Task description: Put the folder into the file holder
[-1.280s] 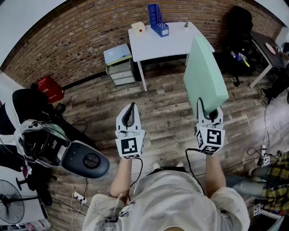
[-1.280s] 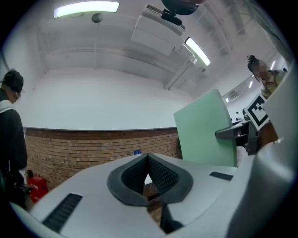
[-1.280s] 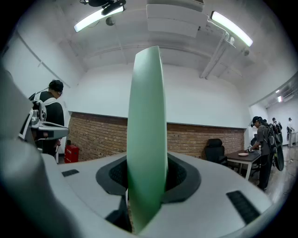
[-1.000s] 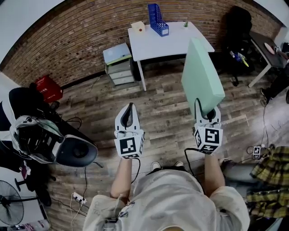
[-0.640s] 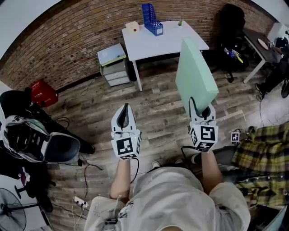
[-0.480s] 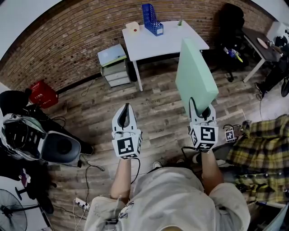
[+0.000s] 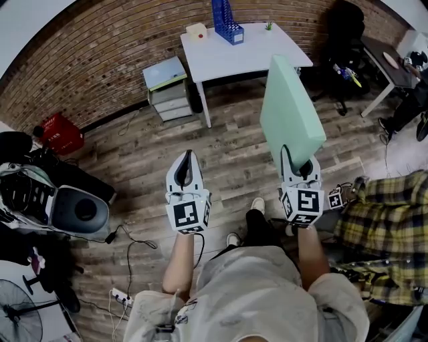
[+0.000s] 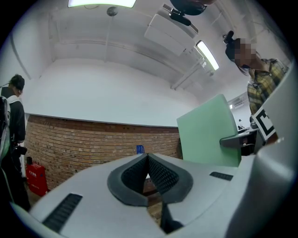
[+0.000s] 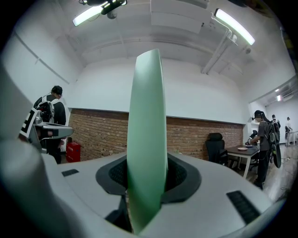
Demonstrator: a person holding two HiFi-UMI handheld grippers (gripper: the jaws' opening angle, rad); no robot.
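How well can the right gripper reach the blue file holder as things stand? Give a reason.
Probably not yet: the file holder stands on the white table, far across the wood floor from the right gripper, which grips the folder.

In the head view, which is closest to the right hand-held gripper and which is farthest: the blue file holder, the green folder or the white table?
1. The green folder: clamped in the right hand-held gripper, standing up out of it.
2. The white table: ahead, past the folder.
3. The blue file holder: at the table's far edge, by the brick wall.
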